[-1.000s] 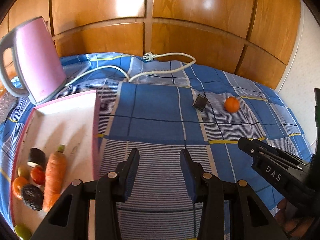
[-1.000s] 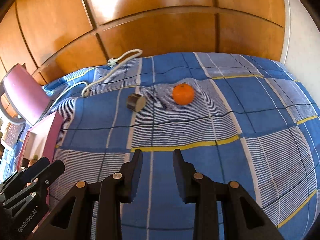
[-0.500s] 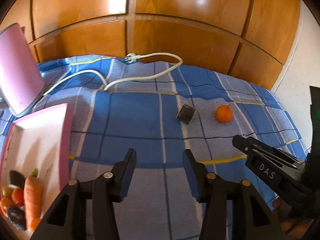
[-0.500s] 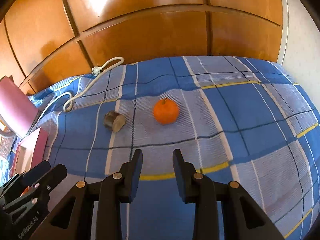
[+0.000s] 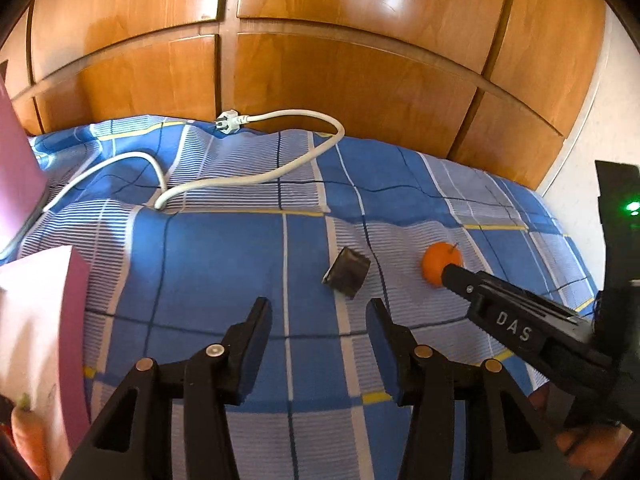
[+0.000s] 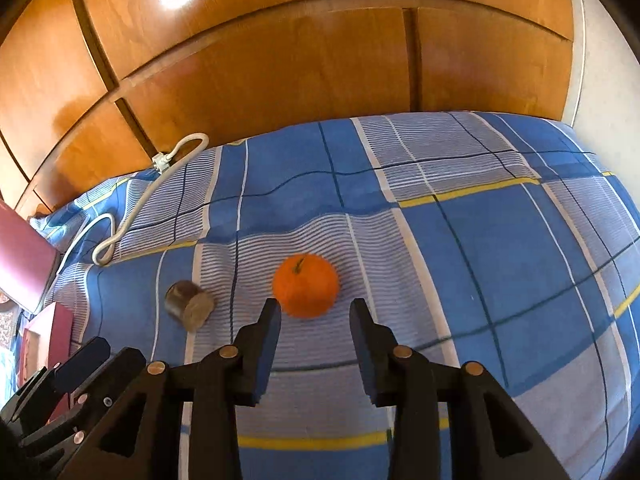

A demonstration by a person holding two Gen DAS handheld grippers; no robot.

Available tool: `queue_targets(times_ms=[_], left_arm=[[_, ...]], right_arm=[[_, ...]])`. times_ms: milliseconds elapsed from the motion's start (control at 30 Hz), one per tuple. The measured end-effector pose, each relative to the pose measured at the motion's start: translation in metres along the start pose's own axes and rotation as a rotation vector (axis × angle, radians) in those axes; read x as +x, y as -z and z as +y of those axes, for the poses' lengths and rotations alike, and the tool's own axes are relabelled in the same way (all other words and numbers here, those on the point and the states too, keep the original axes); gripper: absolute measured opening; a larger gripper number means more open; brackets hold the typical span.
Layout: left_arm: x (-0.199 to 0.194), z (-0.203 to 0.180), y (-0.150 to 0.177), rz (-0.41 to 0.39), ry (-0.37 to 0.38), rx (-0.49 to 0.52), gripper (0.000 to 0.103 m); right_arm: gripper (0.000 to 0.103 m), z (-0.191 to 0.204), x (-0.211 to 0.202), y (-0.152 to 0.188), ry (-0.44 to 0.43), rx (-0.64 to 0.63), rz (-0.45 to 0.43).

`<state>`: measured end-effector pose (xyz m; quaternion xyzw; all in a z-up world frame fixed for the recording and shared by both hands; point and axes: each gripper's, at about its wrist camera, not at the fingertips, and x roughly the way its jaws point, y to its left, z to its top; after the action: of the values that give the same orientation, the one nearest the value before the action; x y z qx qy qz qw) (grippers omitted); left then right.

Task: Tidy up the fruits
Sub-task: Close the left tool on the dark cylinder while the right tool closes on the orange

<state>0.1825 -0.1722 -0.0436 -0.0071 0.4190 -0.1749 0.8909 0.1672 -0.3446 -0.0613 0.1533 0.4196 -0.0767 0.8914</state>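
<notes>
A blue checked cloth (image 6: 460,240) with white stripes and yellow lines covers the whole counter, backed by wooden cabinet panels (image 6: 280,60) on the far side; it is rumpled and probably soft, so anything round on it may roll a little when nudged. At the near left edge stands a pink tray (image 5: 78,300) with a carrot (image 5: 26,432) showing at its near corner, which looks like the place where produce is being gathered. A white power cord (image 5: 256,176) loops across the far left of the cloth, well apart from the fruit. The right tool (image 6: 314,312) points down at the orange (image 6: 306,290), which sits near the middle of the cloth; its jaws are opening, and the fruit lies just beyond the tips, not yet between the pads. The left tool (image 5: 318,312) hangs spread and empty over bare cloth, with a small dark cylindrical piece (image 5: 347,272) a little beyond its tips and left of the orange. I judge the orange to be light, firm but slightly yielding, with a dimpled skin that should grip well; being round, it could squirt out of a shallow pinch. The best hold is likely across its widest middle, pads on opposite sides, stem up, with gentle pressure so the skin does not bruise. The dark piece looks stiff and small; what it is I cannot tell.
</notes>
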Motion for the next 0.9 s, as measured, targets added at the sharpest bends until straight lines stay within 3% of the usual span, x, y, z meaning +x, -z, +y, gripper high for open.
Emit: queue_targets(times_ms=[600,900], left_arm=[[0.027,-0.006,-0.013,-0.001,0.044,0.012,0.049],[0.044,-0.012,-0.022,-0.004,0.019,0.046,0.049]], right_arm=[[0.039,0.005,0.015,-0.005,-0.016,-0.049,-0.017],[0.039,-0.002,0.013,-0.004,-0.020,-0.044,-0.021]])
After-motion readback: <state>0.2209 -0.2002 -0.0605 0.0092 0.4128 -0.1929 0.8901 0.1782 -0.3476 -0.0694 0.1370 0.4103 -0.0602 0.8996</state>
